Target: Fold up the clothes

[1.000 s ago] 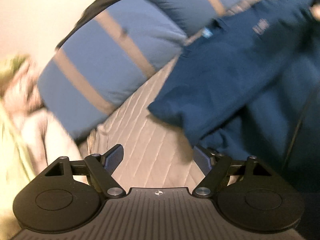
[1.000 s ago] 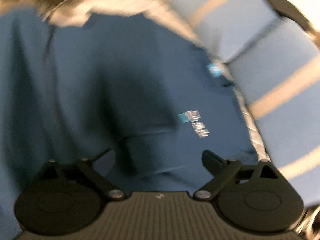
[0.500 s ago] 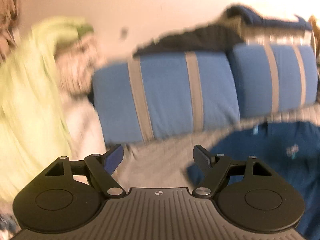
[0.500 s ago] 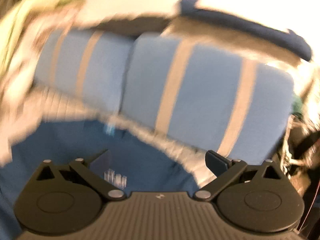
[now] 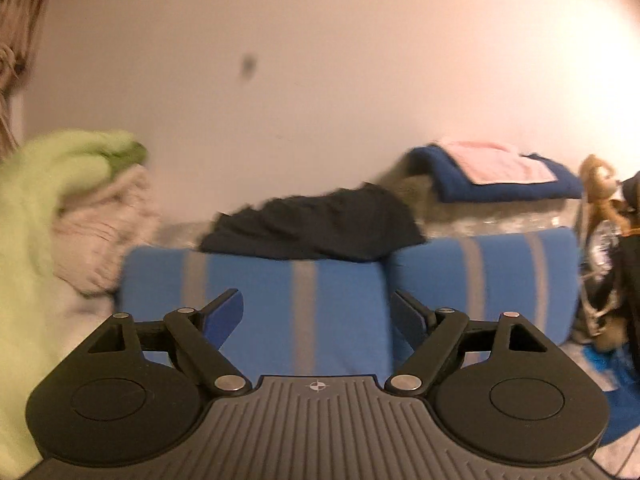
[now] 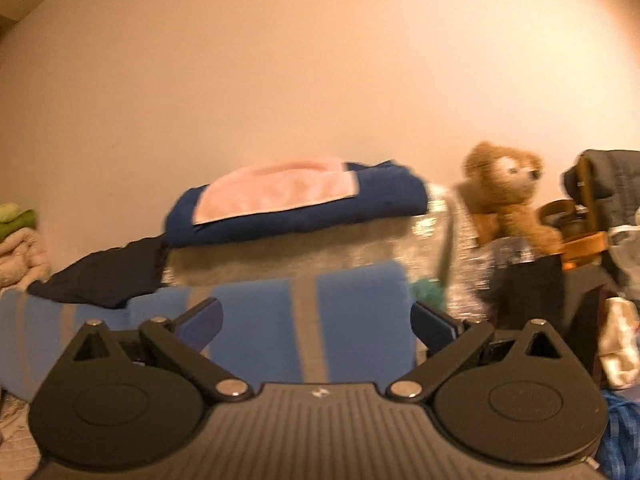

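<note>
My left gripper (image 5: 318,314) is open and empty, raised and pointing at the blue striped pillows (image 5: 256,312) and the wall. My right gripper (image 6: 316,322) is also open and empty, level with a blue striped pillow (image 6: 280,320). The navy garment from the earlier frames is out of both views; only a blue patch (image 5: 616,384) shows at the lower right of the left wrist view. A black garment (image 5: 316,224) lies on top of the pillows and also shows in the right wrist view (image 6: 104,276). A folded navy cloth with a pink towel (image 6: 288,196) lies behind.
A pile of light green and beige clothes (image 5: 60,216) stands at the left. A brown teddy bear (image 6: 508,196) sits at the right beside dark bags and clutter (image 6: 592,240). A plain wall (image 5: 320,80) fills the upper half of both views.
Both grippers have tilted up from the navy garment on the bed to face the pillows and wall. The garment has dropped out of view. Both stay open.
</note>
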The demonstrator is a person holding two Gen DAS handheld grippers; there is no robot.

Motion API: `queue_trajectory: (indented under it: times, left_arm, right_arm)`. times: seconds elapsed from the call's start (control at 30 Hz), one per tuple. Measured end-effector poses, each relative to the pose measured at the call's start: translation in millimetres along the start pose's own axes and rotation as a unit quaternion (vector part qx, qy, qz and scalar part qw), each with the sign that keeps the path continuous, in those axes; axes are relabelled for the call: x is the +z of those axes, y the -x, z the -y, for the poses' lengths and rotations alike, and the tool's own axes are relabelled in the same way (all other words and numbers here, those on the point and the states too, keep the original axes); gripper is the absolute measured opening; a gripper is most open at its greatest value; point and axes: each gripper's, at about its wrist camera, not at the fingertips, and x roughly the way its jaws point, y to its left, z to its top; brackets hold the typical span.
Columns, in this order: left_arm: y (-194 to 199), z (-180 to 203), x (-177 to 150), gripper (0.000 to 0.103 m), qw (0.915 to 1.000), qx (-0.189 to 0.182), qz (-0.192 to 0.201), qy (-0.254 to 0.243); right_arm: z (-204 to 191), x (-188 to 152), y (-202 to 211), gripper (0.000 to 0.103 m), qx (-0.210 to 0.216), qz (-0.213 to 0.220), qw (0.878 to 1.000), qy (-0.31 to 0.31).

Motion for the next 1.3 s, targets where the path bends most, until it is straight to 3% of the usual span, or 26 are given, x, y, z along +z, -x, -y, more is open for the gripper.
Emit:
queue_trajectory:
  times: [0.27,0.4,0.57,0.7,0.87,0.93,1.17,1.3]
  left_arm:
    - [-41.7,67.4,-39.7,0.081,0.9958,-0.081,-0.016,0.038]
    - [-62.9,98.2,-70.2,0.081,0.9918,-0.1,-0.021,0.076]
    - [-95.2,134.7,-127.4,0.081,0.9873,-0.115,-0.068,0.086]
    - [-116.2,150.4,-180.7,0.081,0.9858,-0.11,-0.102,0.076]
    - [-111.7,144.0,-230.6,0.081,0.99,-0.091,-0.094,0.053]
    - [-107.2,143.8,-235.0,0.081,0.9904,-0.078,-0.109,0.032]
    - [-93.7,160.5,-233.1,0.081,0.9896,-0.099,-0.098,-0.037]
    - [-84.3,182.0,-234.6,0.081,0.9867,-0.09,-0.099,-0.092]
  right_arm:
    - [68.4,-7.5,35.3,0.103,-0.079,-0.017,0.997,0.012]
    - [94.0,-18.6,47.2,0.103,-0.109,-0.036,0.993,0.021]
    - [115.7,-43.0,52.5,0.103,-0.127,-0.071,0.989,0.032]
    - [129.0,-65.3,54.5,0.103,-0.14,-0.101,0.984,0.038]
    - [139.9,-102.5,56.2,0.103,-0.156,-0.141,0.976,0.052]
    - [145.5,-120.8,54.1,0.103,-0.158,-0.155,0.974,0.047]
    - [165.2,-184.7,46.9,0.103,-0.163,-0.207,0.964,0.031]
    - [176.6,-225.5,40.8,0.098,-0.15,-0.243,0.958,-0.017]
